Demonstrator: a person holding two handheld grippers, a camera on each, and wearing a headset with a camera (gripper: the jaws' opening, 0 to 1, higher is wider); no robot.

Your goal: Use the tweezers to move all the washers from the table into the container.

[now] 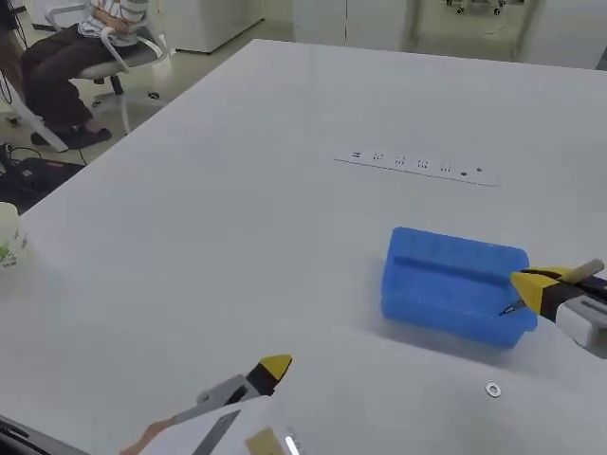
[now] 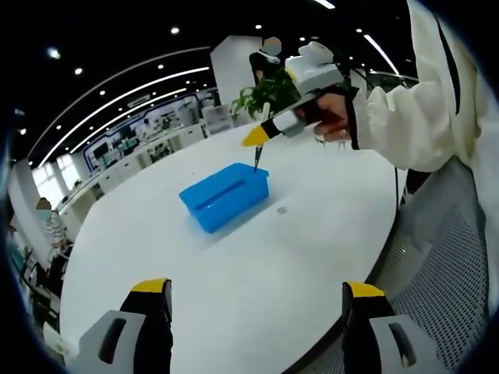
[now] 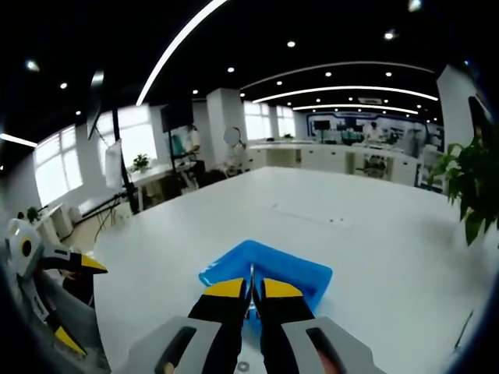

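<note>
You have a wide open stretch of bench (image 1: 218,218) left of the blue container (image 1: 446,275). That container stands in your way at right, the right gripper (image 1: 524,284) pinching tweezers (image 1: 512,305) over its near-right corner. Bare surface rings the washer (image 1: 492,390); a flat strip (image 1: 415,166) lies well beyond.
</note>
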